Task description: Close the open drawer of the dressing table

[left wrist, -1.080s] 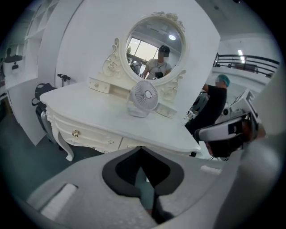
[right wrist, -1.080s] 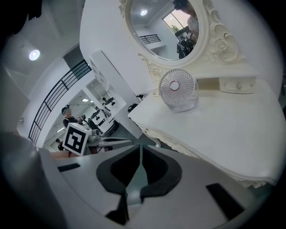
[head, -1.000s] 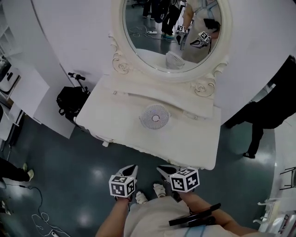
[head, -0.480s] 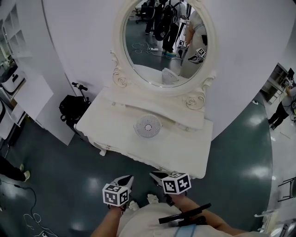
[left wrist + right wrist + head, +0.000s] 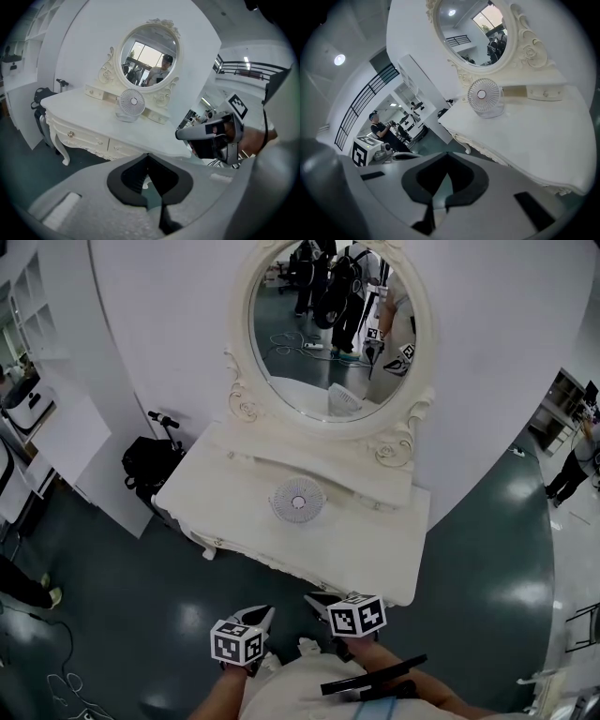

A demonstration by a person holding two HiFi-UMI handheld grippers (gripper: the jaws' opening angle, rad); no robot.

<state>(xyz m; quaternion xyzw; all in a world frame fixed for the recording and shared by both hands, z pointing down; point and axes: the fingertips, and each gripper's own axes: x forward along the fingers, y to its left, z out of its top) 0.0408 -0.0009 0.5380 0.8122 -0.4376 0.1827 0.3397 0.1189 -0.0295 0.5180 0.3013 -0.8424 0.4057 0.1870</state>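
Observation:
The white dressing table [image 5: 234,512] stands against the wall under an oval mirror [image 5: 328,324], with a small white fan [image 5: 298,500] on top. In the left gripper view its front drawers [image 5: 86,137] sit flush with the frame, and I cannot tell whether the small top drawers [image 5: 96,92] are open. My left gripper [image 5: 265,613] and right gripper [image 5: 314,597] hover side by side over the floor, just short of the table's front edge. Both are shut with nothing between the jaws, as the left gripper [image 5: 148,154] and right gripper [image 5: 447,153] show in their own views.
A black bag on a trolley [image 5: 150,463] stands by the table's left end, next to white shelving [image 5: 42,413]. Cables [image 5: 66,676] lie on the dark floor at lower left. A person [image 5: 574,460] stands far right. My own feet [image 5: 307,645] are below the grippers.
The head view has drawn back, so the table looks smaller and farther away. Both grippers sit lower in the frame and stay shut. The dark-clad person at right is mostly out of frame.

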